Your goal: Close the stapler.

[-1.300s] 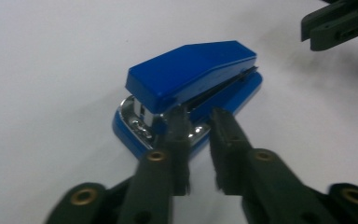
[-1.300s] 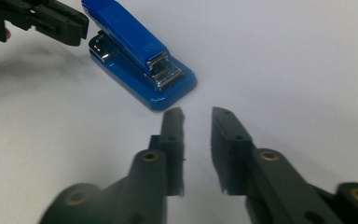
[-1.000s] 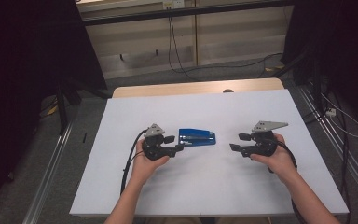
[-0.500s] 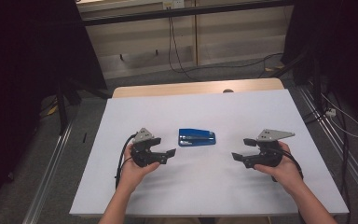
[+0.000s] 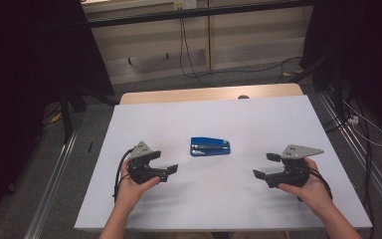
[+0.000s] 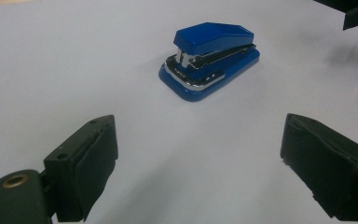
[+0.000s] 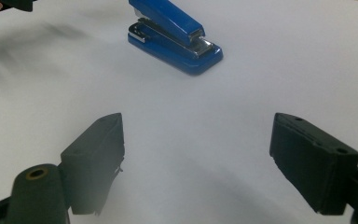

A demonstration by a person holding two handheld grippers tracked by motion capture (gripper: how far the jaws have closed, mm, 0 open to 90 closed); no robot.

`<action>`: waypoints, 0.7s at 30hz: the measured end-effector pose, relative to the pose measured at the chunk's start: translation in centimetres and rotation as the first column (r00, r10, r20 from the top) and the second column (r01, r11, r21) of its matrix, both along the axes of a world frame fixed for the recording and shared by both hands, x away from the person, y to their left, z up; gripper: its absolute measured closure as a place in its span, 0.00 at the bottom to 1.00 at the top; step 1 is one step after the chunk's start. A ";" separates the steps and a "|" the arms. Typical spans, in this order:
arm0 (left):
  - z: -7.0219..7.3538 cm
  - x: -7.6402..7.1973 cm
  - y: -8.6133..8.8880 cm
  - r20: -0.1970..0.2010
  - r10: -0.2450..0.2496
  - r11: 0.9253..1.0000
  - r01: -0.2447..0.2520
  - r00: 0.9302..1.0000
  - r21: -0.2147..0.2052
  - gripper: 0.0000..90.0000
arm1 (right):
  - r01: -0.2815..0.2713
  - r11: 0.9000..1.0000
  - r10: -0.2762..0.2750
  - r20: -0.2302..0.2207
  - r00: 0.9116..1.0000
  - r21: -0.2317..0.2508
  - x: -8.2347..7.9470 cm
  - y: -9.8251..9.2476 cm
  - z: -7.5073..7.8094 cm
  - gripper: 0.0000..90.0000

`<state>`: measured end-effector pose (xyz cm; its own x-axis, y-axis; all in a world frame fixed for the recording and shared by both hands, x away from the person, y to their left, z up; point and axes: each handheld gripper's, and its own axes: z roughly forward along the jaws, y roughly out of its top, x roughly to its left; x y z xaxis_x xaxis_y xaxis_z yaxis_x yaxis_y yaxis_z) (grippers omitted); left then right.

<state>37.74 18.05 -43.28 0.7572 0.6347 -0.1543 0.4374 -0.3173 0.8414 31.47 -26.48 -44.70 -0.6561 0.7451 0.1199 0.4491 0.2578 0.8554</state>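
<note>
Stapler [image 5: 210, 147], centre frame, lies free on table [image 5: 278, 119]; both grippers, left [image 5: 168, 169] and right [image 5: 264, 166], released, jaws just opened, nothing between; re-approach judged needed next.

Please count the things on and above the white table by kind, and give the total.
blue stapler: 1
hand-held gripper: 2, left and right, both open and holding nothing
Total: 3

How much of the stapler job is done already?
The blue stapler lies closed on the white table, touched by nothing. The left gripper and right gripper sit open on either side of it, jaws just widened, nothing between them. No further step shows; whatever comes next with the stapler hasn't begun.
</note>
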 end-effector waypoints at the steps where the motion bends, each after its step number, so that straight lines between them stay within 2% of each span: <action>1: 0.0 -0.1 0.2 0.003 -0.001 1.000 0.001 1.000 0.001 0.11 | 0.001 1.000 -0.001 0.000 1.000 -0.002 -0.1 -0.1 0.0 0.20; 21: -0.3 -1.7 4.5 0.001 0.053 0.998 -0.053 0.999 -0.016 0.09 | 0.002 1.000 -0.002 0.013 1.000 -0.015 -2.3 -0.8 -0.1 0.19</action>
<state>36.06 22.51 -43.53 0.7226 0.6717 -0.1630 0.4518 -0.2805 0.8469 29.20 -27.27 -44.84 -0.6558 0.7483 0.1004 0.4390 0.2698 0.8570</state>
